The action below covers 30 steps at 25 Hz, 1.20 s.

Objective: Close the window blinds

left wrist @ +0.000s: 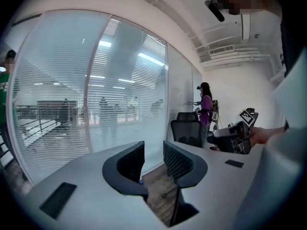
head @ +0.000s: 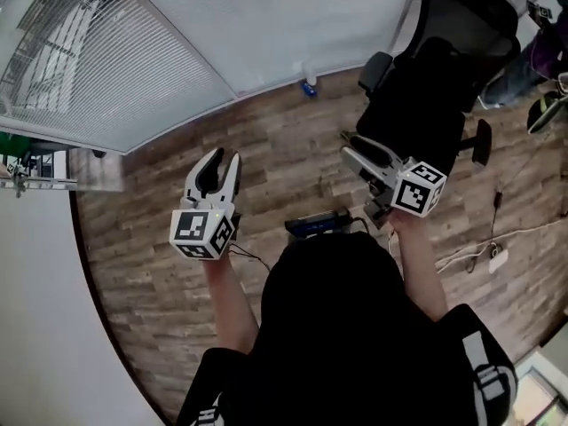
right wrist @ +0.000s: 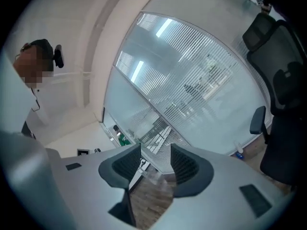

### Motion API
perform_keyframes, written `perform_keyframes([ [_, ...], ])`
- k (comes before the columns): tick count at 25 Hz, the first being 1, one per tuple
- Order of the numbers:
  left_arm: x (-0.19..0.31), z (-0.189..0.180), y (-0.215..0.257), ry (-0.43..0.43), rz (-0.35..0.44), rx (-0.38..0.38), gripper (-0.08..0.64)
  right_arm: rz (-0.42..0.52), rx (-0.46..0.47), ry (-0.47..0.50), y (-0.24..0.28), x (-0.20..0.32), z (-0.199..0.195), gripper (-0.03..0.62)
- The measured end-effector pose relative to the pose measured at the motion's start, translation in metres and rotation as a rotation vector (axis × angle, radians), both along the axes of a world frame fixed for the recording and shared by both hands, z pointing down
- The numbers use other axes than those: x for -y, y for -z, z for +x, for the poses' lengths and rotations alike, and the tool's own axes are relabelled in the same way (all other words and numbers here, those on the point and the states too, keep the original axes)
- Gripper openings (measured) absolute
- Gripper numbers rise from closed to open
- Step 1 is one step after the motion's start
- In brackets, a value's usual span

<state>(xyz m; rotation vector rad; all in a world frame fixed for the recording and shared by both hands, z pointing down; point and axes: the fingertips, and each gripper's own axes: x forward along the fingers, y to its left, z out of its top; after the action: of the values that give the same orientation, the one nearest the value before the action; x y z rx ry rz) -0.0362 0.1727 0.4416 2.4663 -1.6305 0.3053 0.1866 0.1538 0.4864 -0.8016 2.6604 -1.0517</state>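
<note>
The window blinds hang over a glass wall at the far side of the room, their slats tilted so that light and shapes show through. They also fill the left gripper view and the right gripper view. My left gripper is held over the wood floor, pointing at the blinds, open with nothing between its jaws. My right gripper hovers in front of the chair, also open and empty. Neither gripper touches the blinds.
A black office chair stands at the right, close to my right gripper. A small blue object lies at the foot of the glass wall. Cables and a white plug lie on the floor at the right. A person in purple stands farther off.
</note>
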Motion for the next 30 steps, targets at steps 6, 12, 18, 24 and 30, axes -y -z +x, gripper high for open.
perform_keyframes([
  [6, -0.022, 0.012, -0.01, -0.111, -0.027, -0.042, 0.137, -0.062, -0.021, -0.11, -0.011, -0.043, 0.015, 0.199],
  [12, -0.042, 0.006, -0.037, -0.169, -0.057, -0.152, 0.137, -0.094, -0.097, -0.174, -0.022, -0.09, 0.008, 0.199],
  [18, -0.058, 0.024, -0.053, -0.21, -0.066, -0.243, 0.137, -0.12, -0.155, -0.198, -0.026, -0.126, 0.018, 0.179],
  [24, -0.069, 0.003, -0.045, -0.143, -0.034, -0.272, 0.137, -0.091, -0.138, -0.085, -0.025, -0.115, -0.011, 0.143],
  [30, -0.068, -0.012, -0.03, -0.057, -0.009, -0.288, 0.123, -0.029, -0.133, 0.015, -0.018, -0.098, -0.024, 0.141],
])
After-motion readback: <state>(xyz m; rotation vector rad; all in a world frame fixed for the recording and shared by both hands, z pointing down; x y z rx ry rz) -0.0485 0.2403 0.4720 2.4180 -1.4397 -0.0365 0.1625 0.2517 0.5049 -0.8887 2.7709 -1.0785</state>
